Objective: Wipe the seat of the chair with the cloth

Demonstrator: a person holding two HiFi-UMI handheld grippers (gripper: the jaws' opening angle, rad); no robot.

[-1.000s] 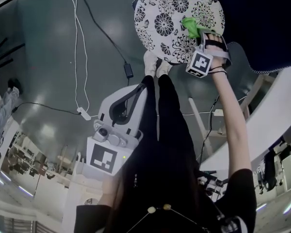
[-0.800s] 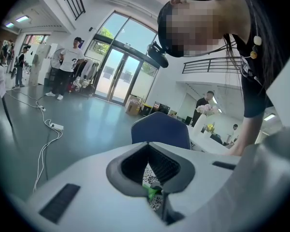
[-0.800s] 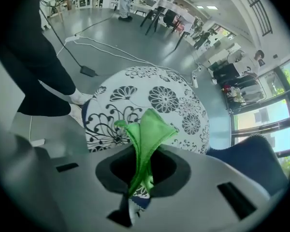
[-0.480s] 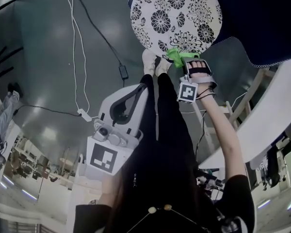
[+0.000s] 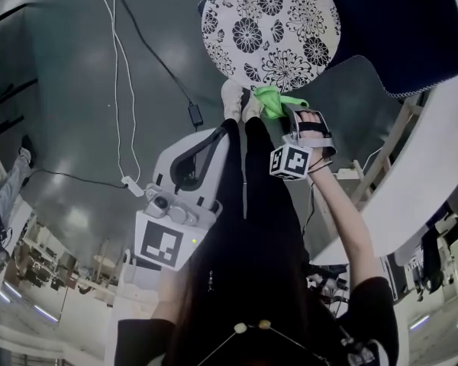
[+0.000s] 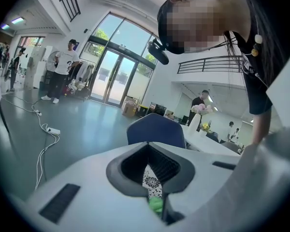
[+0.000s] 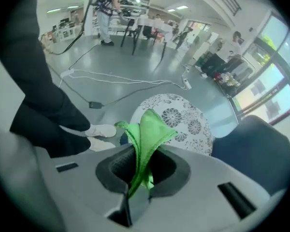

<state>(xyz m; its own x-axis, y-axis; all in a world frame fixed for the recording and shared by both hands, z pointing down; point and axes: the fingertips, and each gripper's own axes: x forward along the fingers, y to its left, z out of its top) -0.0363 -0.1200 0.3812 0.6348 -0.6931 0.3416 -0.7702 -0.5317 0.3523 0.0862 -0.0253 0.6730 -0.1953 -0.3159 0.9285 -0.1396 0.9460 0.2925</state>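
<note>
cloth swept off the near rim of the seat

half a second earlier the green cloth (image 5: 272, 101) had been pressed on the near edge of the floral seat cushion (image 5: 271, 21), and a second earlier it lay further in, toward the right side. now it hung clear of the cushion, just past the near rim and beside the person's white shoes (image 5: 235, 101). the right gripper (image 5: 287, 114) had pulled toward the person, its jaws clenched on the cloth's lower fold. judged from that path, one wiping stroke across the seat had run out; the cloth would need carrying back over the cushion for any further pass, and the left part looked not yet covered

the cloth stood out of the jaws as a folded wedge, its long axis in line with them. its free tip pointed away from the person, toward the seat and the navy backrest (image 5: 397, 29) beyond, which was the right heading for a return stroke

the left gripper (image 6: 152, 167) hung low by the person's leg, well apart from the chair, jaws drawn nearly together with nothing between them
</note>
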